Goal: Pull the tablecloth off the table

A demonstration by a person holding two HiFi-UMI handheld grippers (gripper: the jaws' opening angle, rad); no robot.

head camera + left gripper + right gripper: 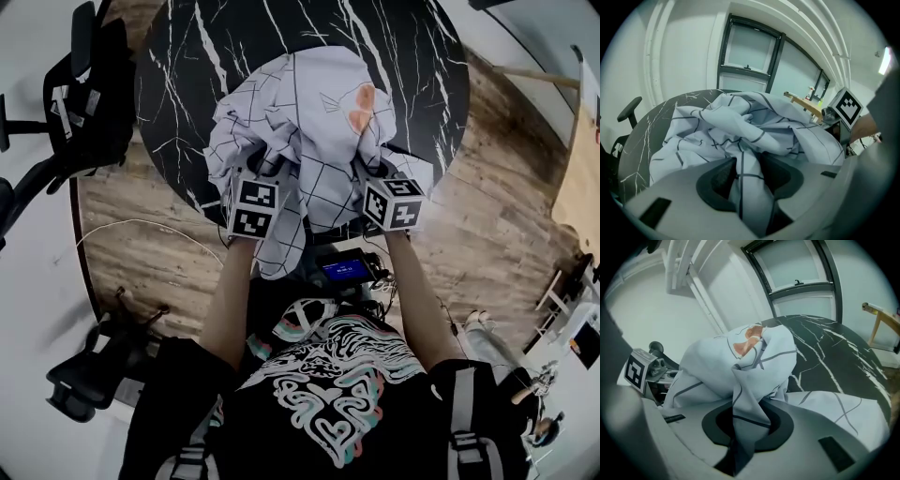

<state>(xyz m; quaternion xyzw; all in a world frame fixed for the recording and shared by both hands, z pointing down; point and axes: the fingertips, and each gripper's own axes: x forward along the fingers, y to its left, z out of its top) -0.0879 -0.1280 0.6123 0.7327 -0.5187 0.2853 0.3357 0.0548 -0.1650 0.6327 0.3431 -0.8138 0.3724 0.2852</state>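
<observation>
White checked cloth [309,122] heaping up on black marble table [187,56]
Gripping the cloth with both grippers side by side at the table's near edge: pinching a thick fold in the left gripper [745,180], jaws standing about half apart with pads pressing the fabric from both sides; clamping a thinner twist in the right gripper [747,423], jaws drawn almost together on it. Lying crumpled over the near half of the table, spilling past the near rim and hanging down just beside the left gripper. Showing an orange print [361,108] on the heap's right side. Exposing veined marble beyond and left of the heap. Standing on wood floor [497,206], with a black chair [89,94] just left of the table
</observation>
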